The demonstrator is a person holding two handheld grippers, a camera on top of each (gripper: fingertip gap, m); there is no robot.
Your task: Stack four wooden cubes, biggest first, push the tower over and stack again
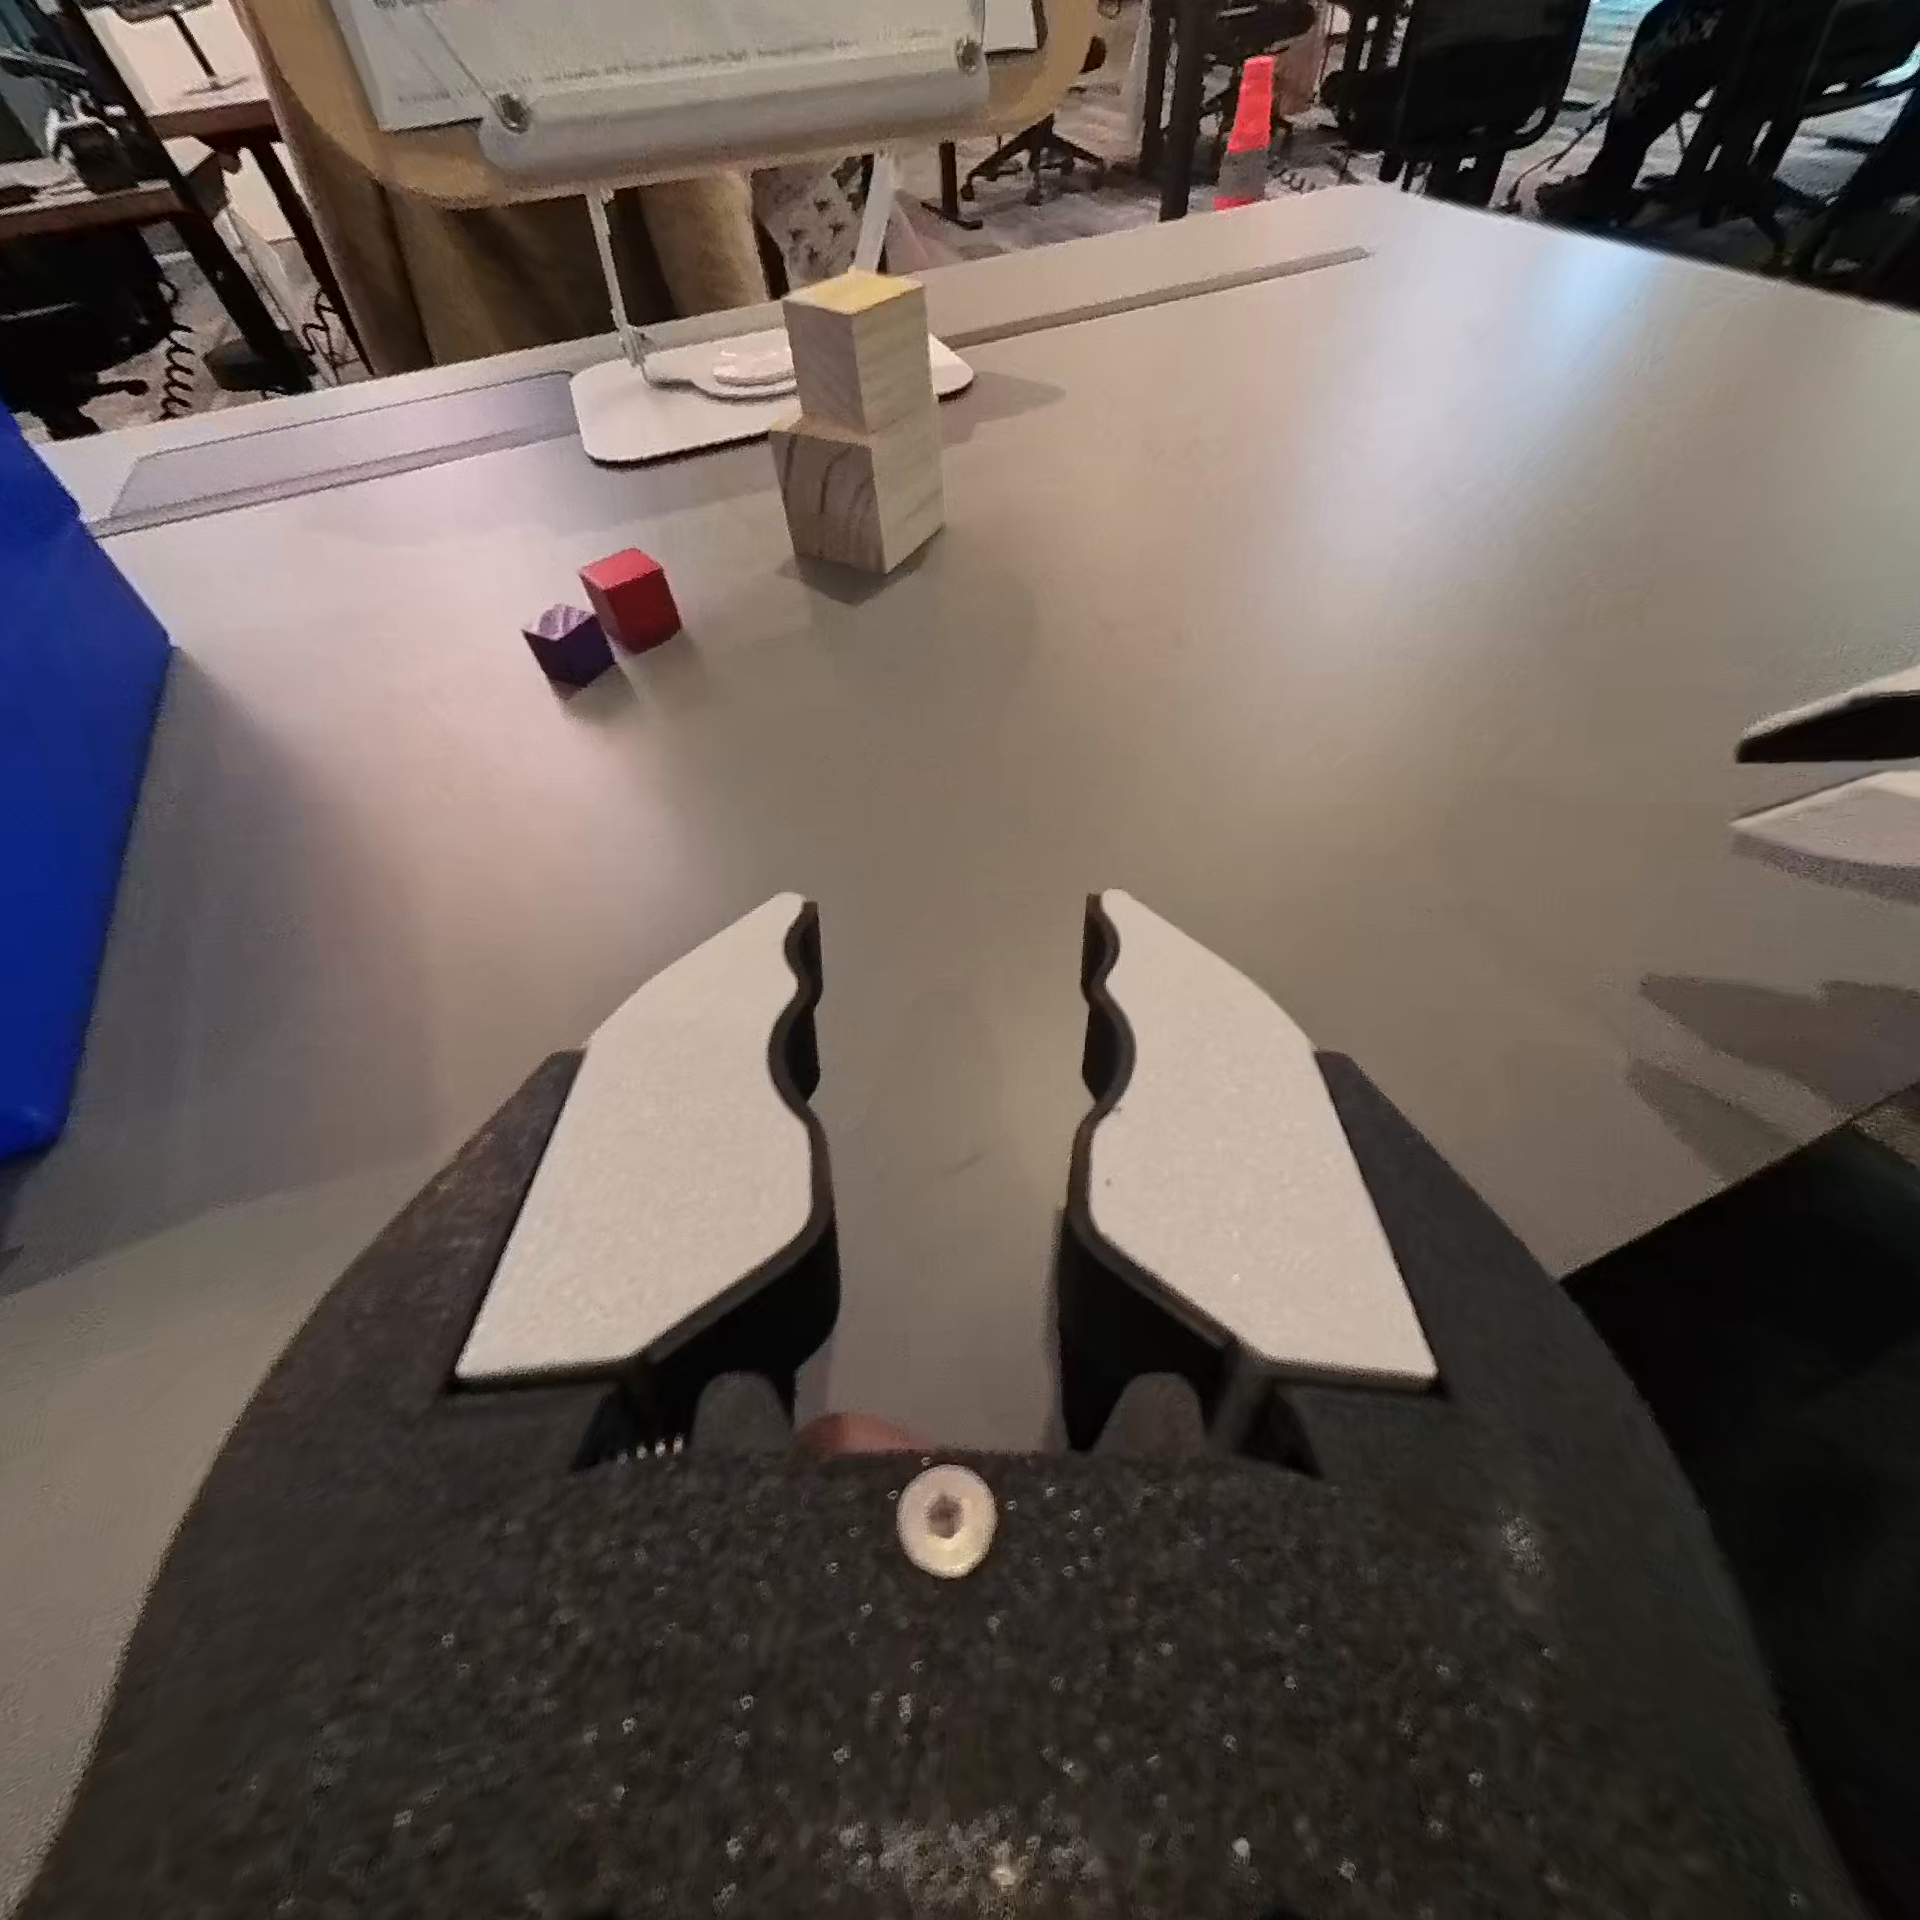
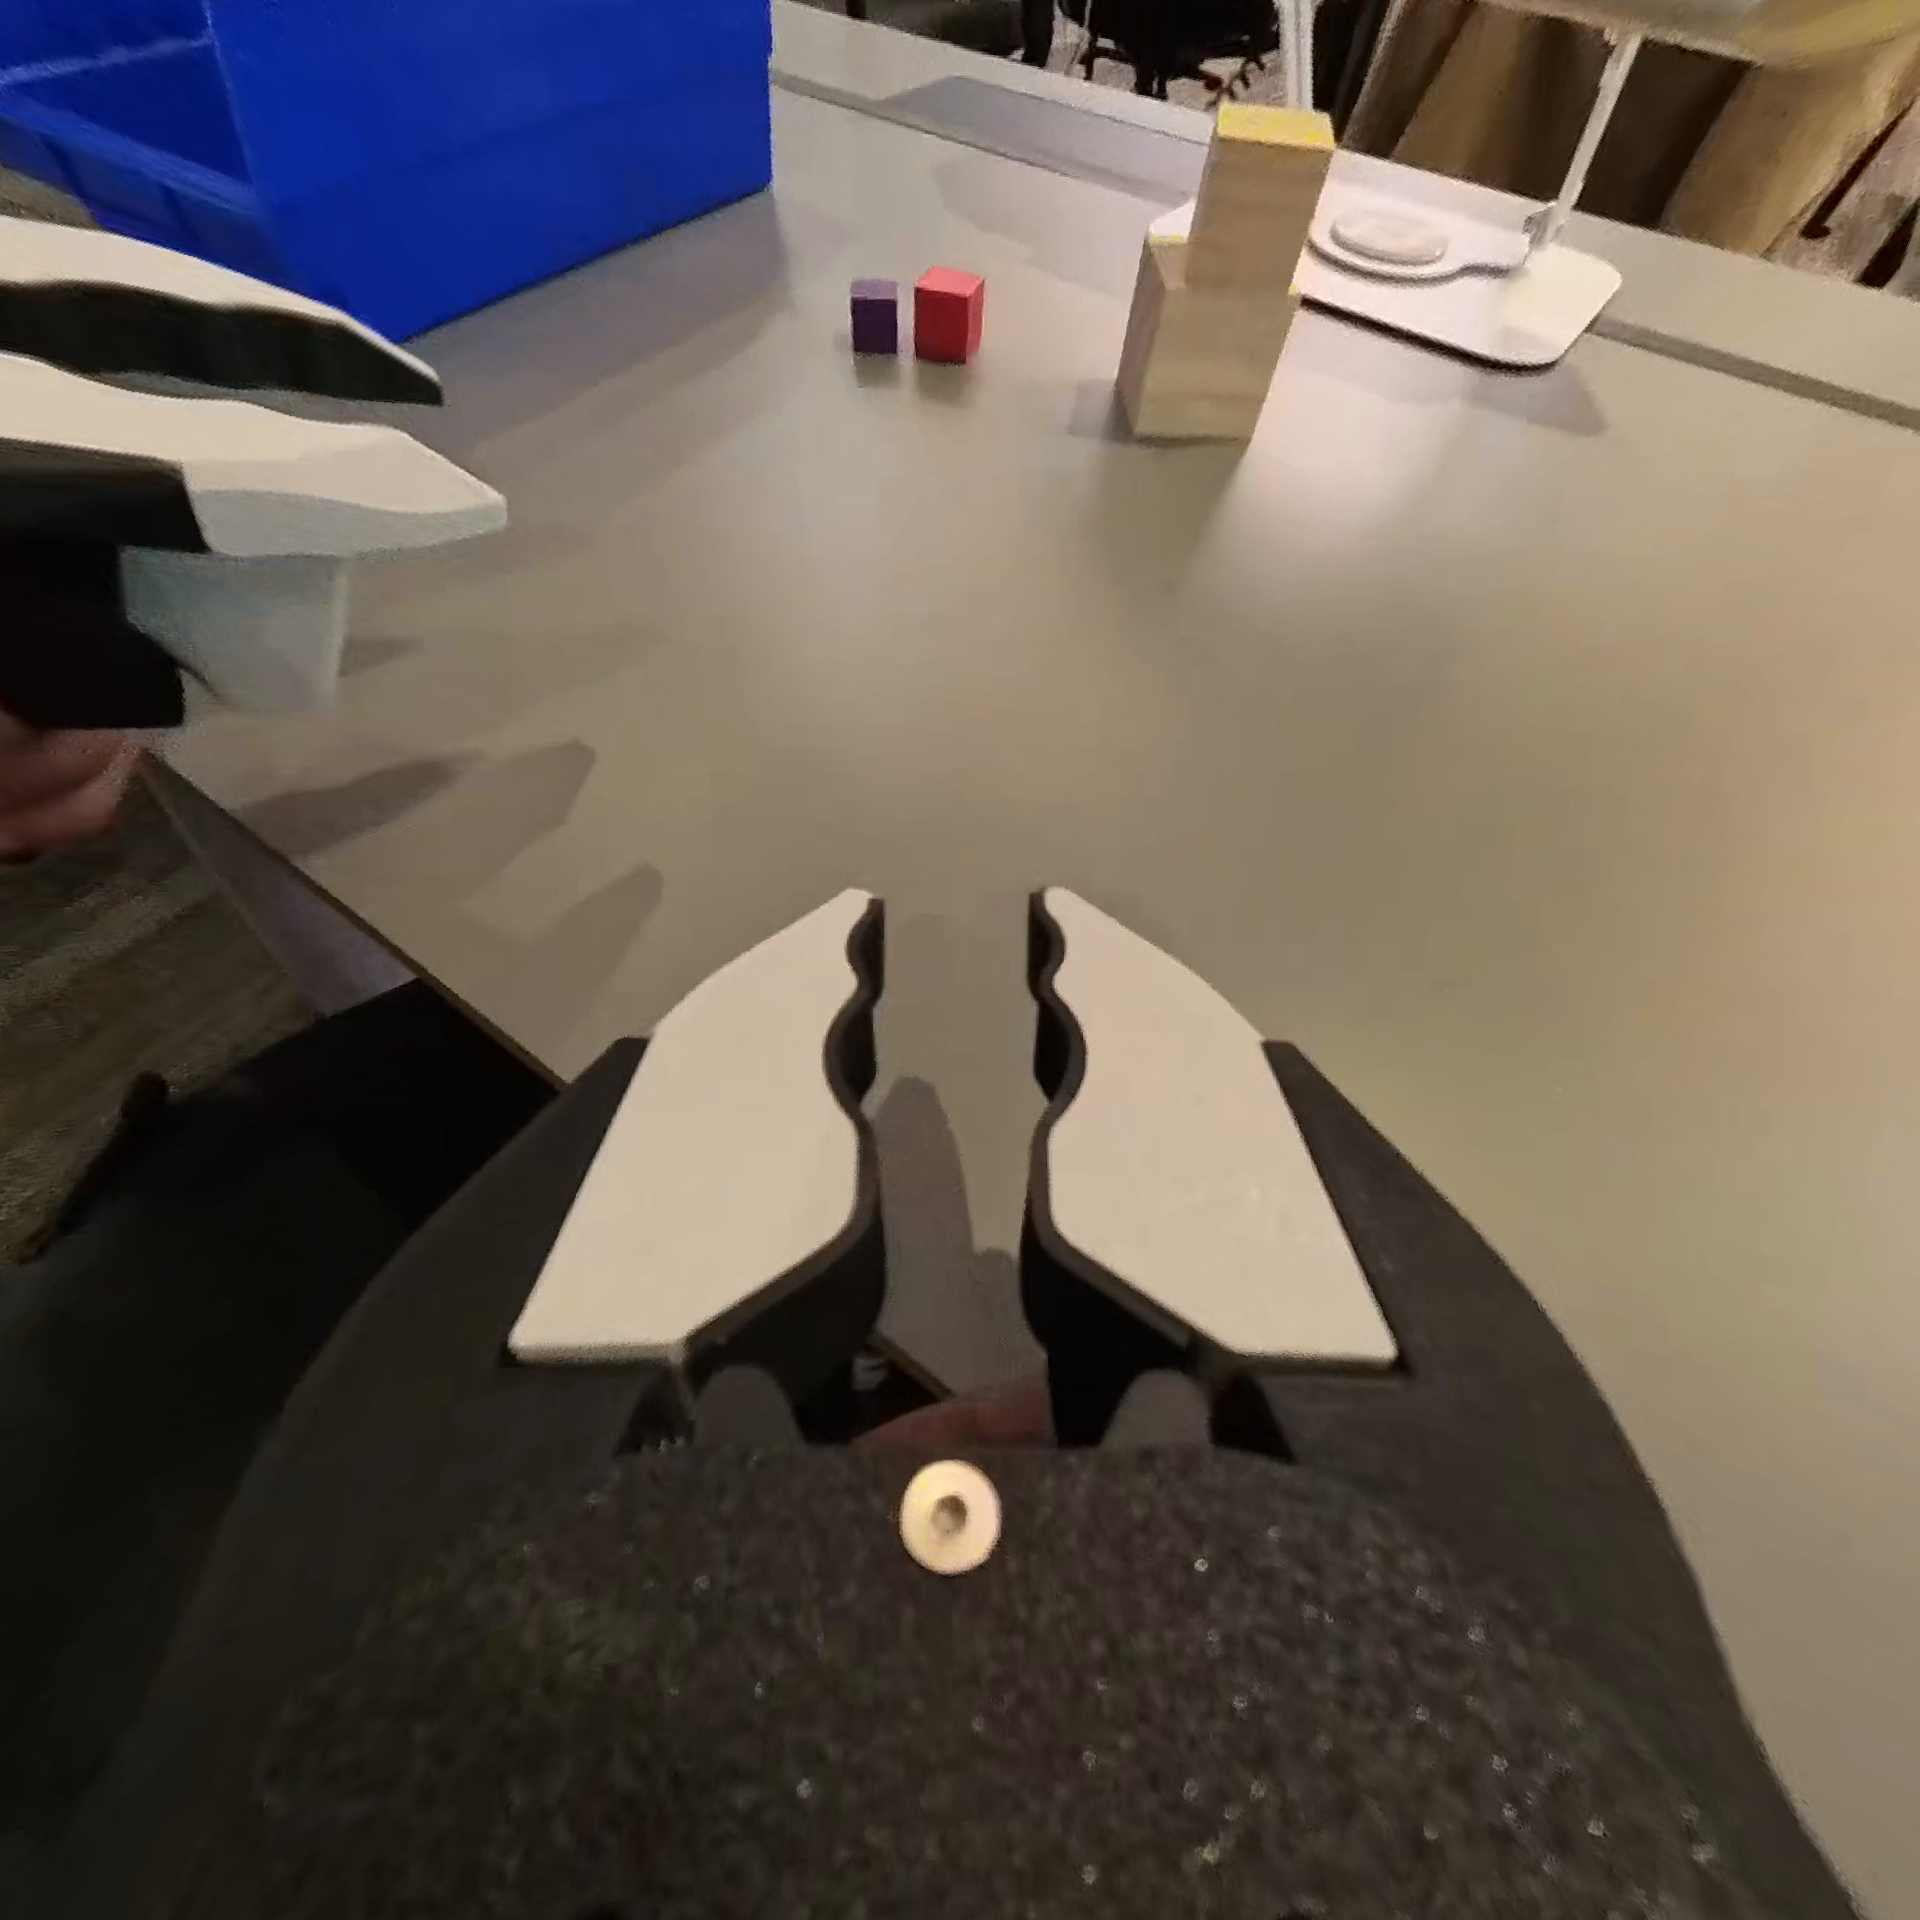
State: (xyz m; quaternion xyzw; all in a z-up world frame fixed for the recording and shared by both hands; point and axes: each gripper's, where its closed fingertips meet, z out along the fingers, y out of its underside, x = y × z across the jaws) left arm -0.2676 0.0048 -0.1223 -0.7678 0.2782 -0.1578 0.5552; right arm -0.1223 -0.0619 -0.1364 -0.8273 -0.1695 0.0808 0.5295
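Note:
Two plain wooden cubes stand stacked on the grey table: the bigger bottom cube [image 1: 858,497] [image 2: 1200,348] and the second cube [image 1: 858,351] [image 2: 1262,208] with a yellow top, set slightly off-centre. A red cube [image 1: 631,600] [image 2: 948,314] and a smaller purple cube [image 1: 567,643] [image 2: 874,316] sit side by side on the table left of the stack. My left gripper [image 1: 951,909] is open and empty, well short of the cubes; it also shows in the right wrist view [image 2: 457,447]. My right gripper [image 2: 956,902] is open and empty; it shows at the right edge of the left wrist view [image 1: 1756,779].
A blue bin [image 1: 62,790] [image 2: 468,145] stands at the table's left. A white stand base [image 1: 665,400] [image 2: 1455,281] sits just behind the stack. The table's near edge [image 2: 343,935] runs close under both grippers. Chairs and an orange cone [image 1: 1252,130] stand beyond the table. To the smaller purple cube [image 2: 874,316]: left tips about 20 centimetres, right tips about 35 centimetres. It is also in sight in the left wrist view [image 1: 595,638].

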